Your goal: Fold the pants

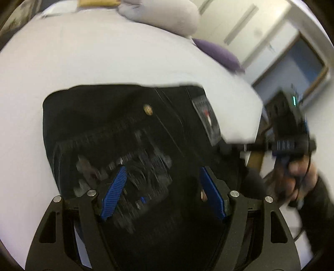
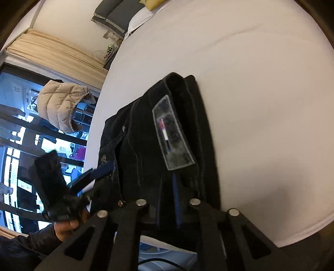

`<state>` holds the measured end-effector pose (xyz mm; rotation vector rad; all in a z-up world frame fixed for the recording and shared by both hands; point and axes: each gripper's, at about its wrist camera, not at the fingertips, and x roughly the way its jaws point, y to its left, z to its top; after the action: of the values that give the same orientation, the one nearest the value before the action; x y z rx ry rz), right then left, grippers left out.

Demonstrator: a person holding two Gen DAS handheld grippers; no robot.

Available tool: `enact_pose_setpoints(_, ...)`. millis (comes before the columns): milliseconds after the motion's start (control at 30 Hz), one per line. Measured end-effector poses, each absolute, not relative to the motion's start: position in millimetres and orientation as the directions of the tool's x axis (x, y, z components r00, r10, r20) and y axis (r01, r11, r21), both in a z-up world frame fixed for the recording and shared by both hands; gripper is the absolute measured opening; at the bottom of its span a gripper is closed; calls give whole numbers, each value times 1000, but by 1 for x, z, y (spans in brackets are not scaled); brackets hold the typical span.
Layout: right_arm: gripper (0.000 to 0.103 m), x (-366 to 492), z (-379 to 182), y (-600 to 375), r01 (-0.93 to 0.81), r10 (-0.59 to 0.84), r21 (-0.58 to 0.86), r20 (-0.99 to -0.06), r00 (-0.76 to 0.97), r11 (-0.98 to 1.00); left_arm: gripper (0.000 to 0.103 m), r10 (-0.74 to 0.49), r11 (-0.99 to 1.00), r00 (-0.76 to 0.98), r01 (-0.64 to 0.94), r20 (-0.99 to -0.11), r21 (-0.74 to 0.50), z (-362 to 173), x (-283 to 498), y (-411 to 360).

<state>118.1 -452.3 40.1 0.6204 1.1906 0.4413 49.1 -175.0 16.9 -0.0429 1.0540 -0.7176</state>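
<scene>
Black denim pants (image 1: 117, 129) lie folded on the white bed (image 1: 104, 58). Left gripper (image 1: 162, 193) hovers above, jaws apart — right gripper (image 2: 169, 200), only its own view shows, pinched together on the pants' waistband edge.

- The place is a bedroom in a home.
- A wide bed with a white sheet (image 2: 261, 93) fills most of both views.
- In the left wrist view, a pale grey pillow (image 1: 167, 18) lies at the top centre, with a purple cushion (image 1: 219, 55) just beside it at the upper right.
- In the right wrist view, grey cushions (image 2: 114, 14) sit at the top of the frame.
- A beige curtain (image 2: 52, 50) hangs at the upper left, above a large window (image 2: 31, 146) on the left edge.
- A beige puffer jacket (image 2: 62, 104) hangs in front of that window.
</scene>
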Motion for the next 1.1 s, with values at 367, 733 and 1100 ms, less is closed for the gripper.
enact_pose_setpoints(367,0,111,37,-457,30,603,650,-721,343,760,72,-497,787,367,572,-787,-231,40,16,-151)
enact_pose_setpoints(733,76,91,77,-472,-11,540,604,-704,462,797,75,-499,793,375,561,-781,-237,50,8,-139)
enact_pose_setpoints(1100,68,151,39,-496,48,672,732,-649,357,680,93,-625,778,258,283,-737,-561,18,80,-78)
